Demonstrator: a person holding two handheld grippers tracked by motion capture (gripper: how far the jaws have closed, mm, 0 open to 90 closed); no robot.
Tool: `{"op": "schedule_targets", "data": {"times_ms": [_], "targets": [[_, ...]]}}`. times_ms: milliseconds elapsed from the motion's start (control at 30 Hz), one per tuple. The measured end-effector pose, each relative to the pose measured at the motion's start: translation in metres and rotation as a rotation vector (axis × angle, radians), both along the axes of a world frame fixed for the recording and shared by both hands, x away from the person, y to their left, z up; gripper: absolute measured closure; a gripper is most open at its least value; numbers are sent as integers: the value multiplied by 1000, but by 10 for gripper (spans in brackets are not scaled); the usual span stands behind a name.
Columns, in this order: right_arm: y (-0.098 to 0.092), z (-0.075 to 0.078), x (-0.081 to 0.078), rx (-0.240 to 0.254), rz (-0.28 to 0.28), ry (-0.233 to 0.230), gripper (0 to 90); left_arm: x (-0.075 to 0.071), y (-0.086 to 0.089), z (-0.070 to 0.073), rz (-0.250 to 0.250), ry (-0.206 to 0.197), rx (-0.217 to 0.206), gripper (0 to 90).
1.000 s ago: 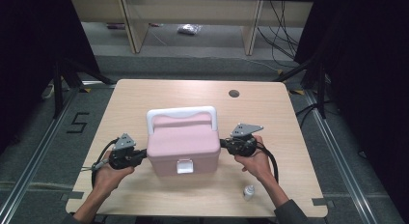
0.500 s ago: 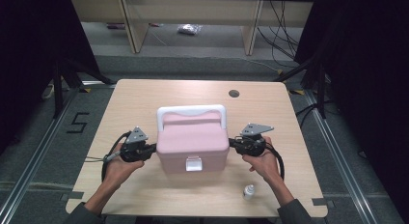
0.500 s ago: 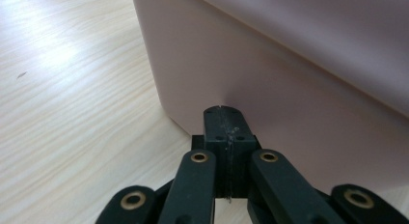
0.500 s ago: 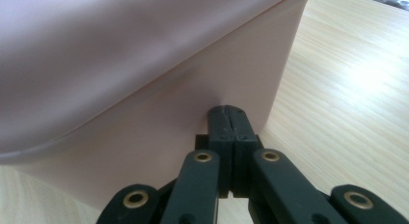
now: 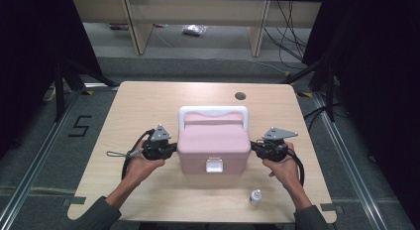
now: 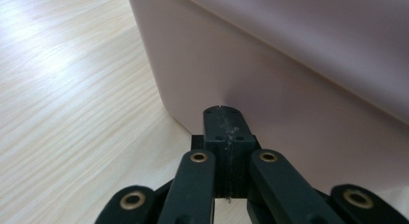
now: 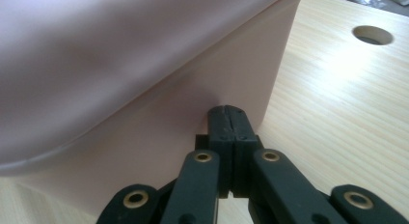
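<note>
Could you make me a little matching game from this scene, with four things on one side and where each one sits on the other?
Things:
1. pink box
2. small white bottle
3. left gripper
4. round hole

Places:
A. far part of the table, toward its right
B. middle of the table
C. near edge, right of the box's white latch
D. at the box's left wall, jaws shut

Pairs: 1-B, 2-C, 3-D, 4-A
</note>
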State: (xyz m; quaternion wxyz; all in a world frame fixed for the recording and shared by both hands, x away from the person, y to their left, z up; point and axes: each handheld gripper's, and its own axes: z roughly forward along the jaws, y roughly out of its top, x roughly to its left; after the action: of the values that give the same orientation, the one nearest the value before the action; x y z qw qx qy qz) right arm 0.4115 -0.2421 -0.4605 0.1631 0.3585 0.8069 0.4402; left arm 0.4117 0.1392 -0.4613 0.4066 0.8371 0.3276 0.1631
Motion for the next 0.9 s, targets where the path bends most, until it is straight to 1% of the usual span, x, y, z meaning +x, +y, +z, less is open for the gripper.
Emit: {"op": "schedule_targets", "data": {"times_ms": [33, 100, 133, 200, 233, 300, 333, 367, 433, 467, 533, 567, 600, 633, 767, 800, 833, 867, 900], "targets": [[-4, 0, -1, 4, -5, 8, 900, 0, -3, 0, -5, -1, 3, 898], [-5, 0, -2, 1, -8, 4, 900, -1, -4, 0, -5, -4, 6, 898], [-6, 0, -4, 5, -15, 12, 900, 0, -5, 0, -9, -3, 5, 898], [-6, -1, -4, 6, -13, 6, 900, 0, -5, 0, -11, -3, 4, 898], [-5, 0, -5, 2, -22, 1, 900, 0, -5, 0, -11, -4, 6, 898], [-6, 0, -4, -4, -15, 6, 900, 0, -5, 0, -12, -3, 4, 898], [-6, 0, -4, 1, -12, 9, 900, 0, -6, 0, -13, -2, 2, 898], [-7, 0, -4, 4, -21, 5, 900, 0, -6, 0, -13, -3, 1, 898], [-8, 0, -4, -1, -18, 6, 900, 0, -7, 0, -19, -3, 1, 898], [-10, 0, -3, -13, -15, -11, 900, 0, -8, 0, -15, -4, 0, 898], [-10, -1, -5, 8, -25, 4, 900, 0, -9, 0, -16, -4, -2, 898], [-11, 0, -5, 5, -24, 7, 900, 0, -9, 0, -15, -9, 10, 898], [-12, 0, -3, -9, -20, -18, 900, 0, -9, 0, -16, -10, 3, 898], [-12, 0, -4, -9, -21, -18, 900, 0, -9, 0, -27, -3, 2, 898], [-12, 0, -4, 1, -24, -4, 900, 1, -10, 0, -25, -4, -4, 898], [-12, 0, -4, -10, -26, -19, 900, 1, -10, -1, -22, -7, -4, 898], [-13, 0, -3, -12, -27, -28, 900, 1, -11, 0, -18, -6, 2, 898], [-12, -1, -4, 8, -41, -4, 900, 1, -11, 0, -18, -6, 2, 898], [-13, 0, -3, -3, -29, -6, 900, 3, -13, 0, -22, -5, 2, 898]]}}
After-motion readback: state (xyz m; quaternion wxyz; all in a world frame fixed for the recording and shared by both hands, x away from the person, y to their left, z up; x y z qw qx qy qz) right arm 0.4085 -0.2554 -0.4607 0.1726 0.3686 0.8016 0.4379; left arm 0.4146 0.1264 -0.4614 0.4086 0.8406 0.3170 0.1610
